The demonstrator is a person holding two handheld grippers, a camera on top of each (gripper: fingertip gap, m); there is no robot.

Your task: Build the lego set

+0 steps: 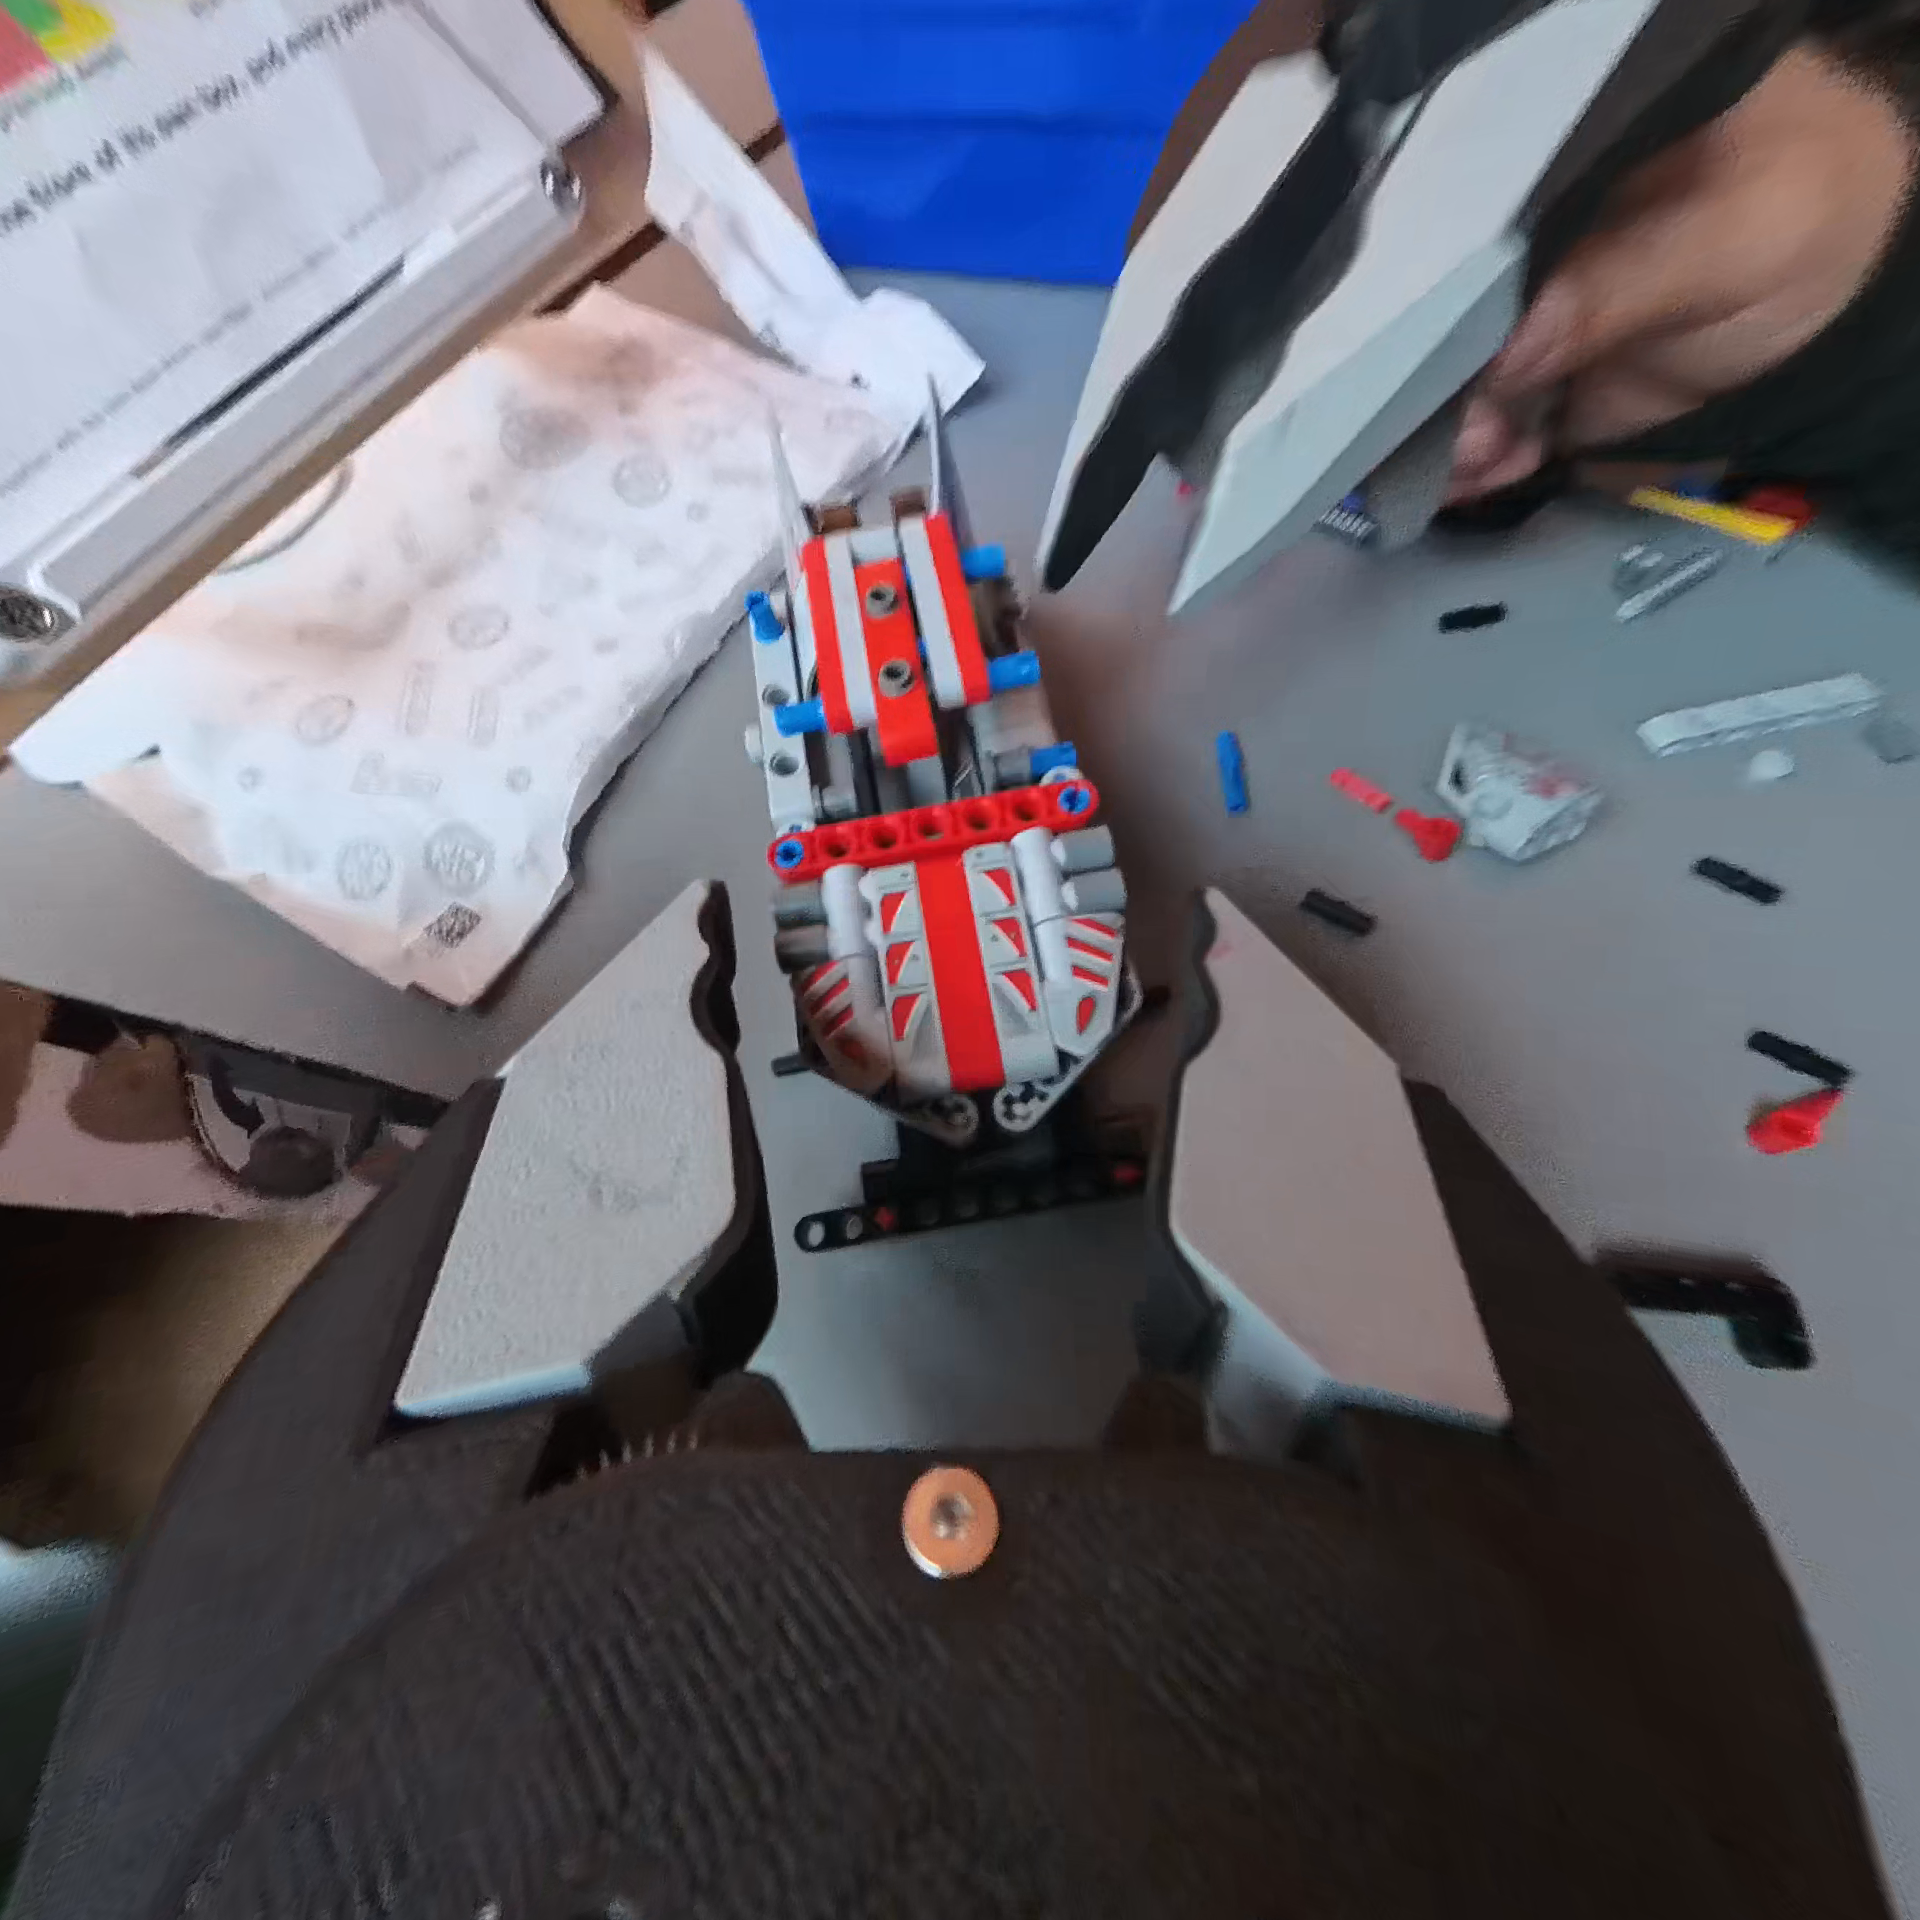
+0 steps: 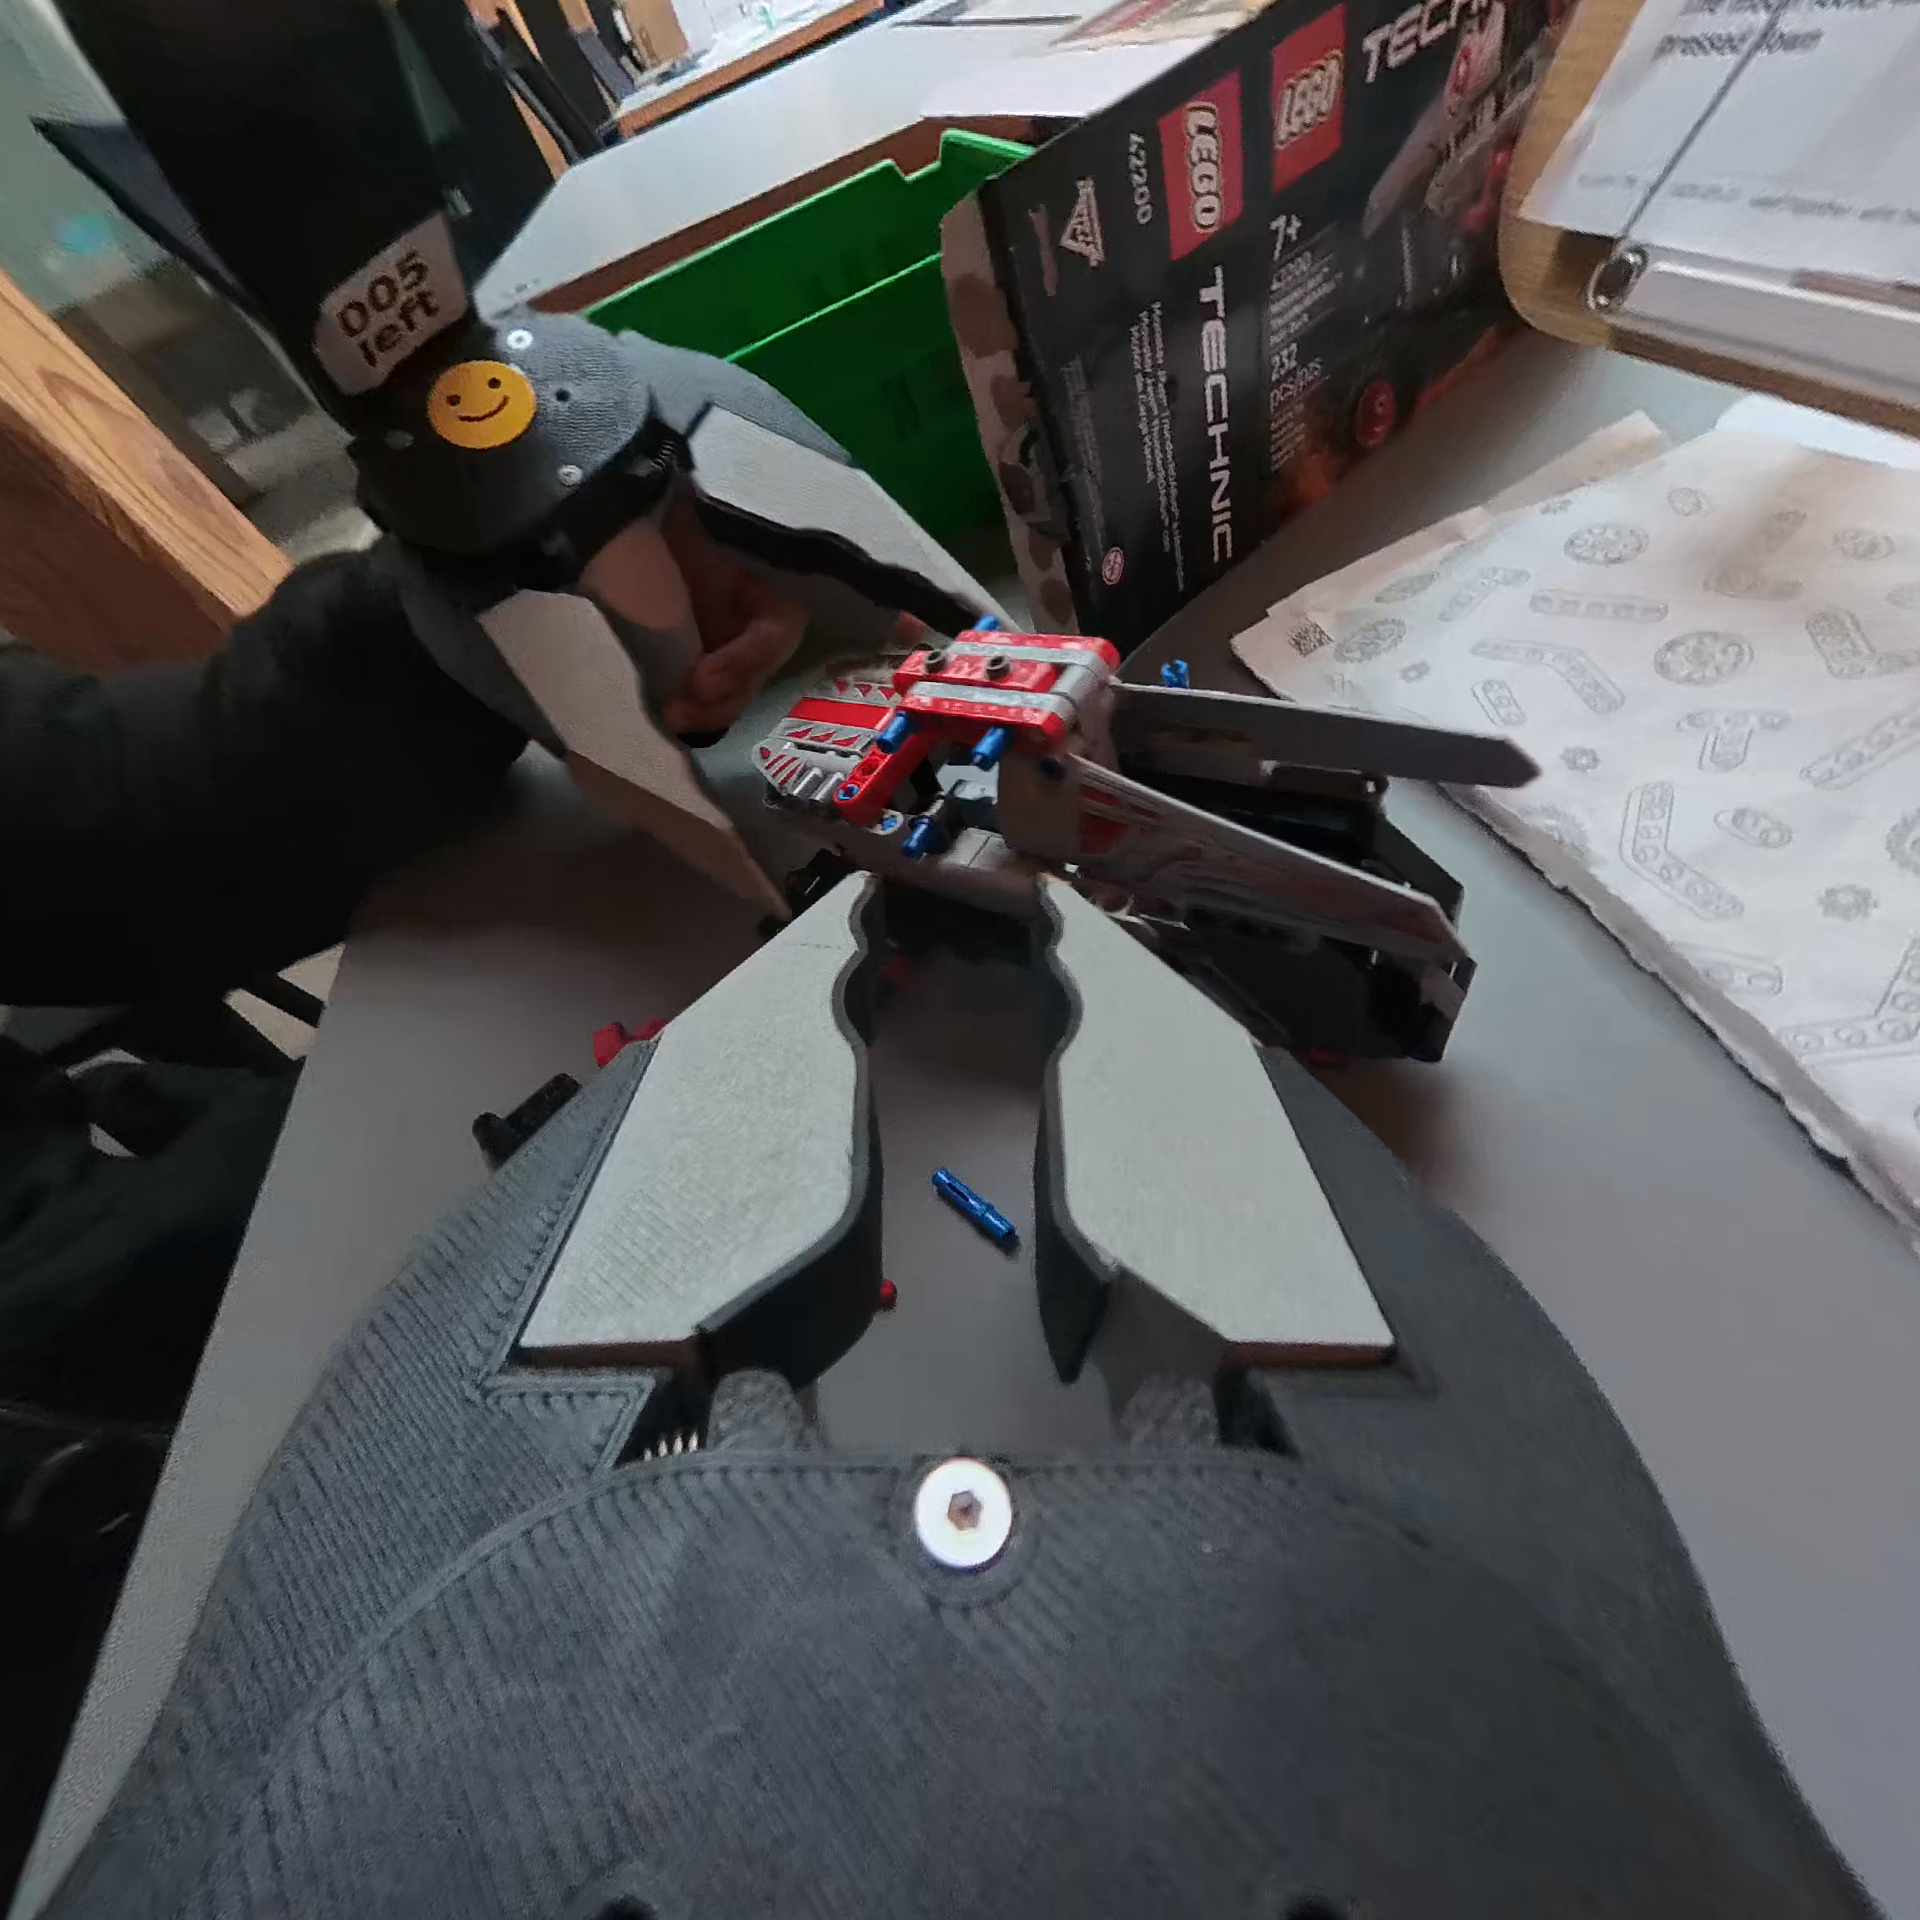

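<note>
The part-built lego vehicle (image 1: 940, 831), red and grey with blue pins, stands on the grey table (image 1: 1455, 987). My left gripper (image 1: 958, 909) is open, with one finger on each side of the vehicle's front end; I cannot tell if they touch it. It also shows in the right wrist view (image 2: 821, 727). The vehicle (image 2: 1039, 748) lies just ahead of my right gripper (image 2: 951, 904), which is partly open, with its tips at the black lower side of the model. In the left wrist view the right gripper (image 1: 1122, 592) is blurred, beside the model's right side.
Loose parts lie to the right: a blue pin (image 1: 1231, 771), red pieces (image 1: 1425, 833), a grey panel piece (image 1: 1517, 795) and black pins (image 1: 1338, 912). A printed paper bag (image 1: 416, 675), the lego box (image 2: 1195, 312), a green bin (image 2: 831, 301) and a blue bin (image 1: 966, 135) stand around. From either gripper's tips it is about 8 cm to the blue pin (image 1: 1231, 771). Seen from the right wrist view (image 2: 972, 1210) as well.
</note>
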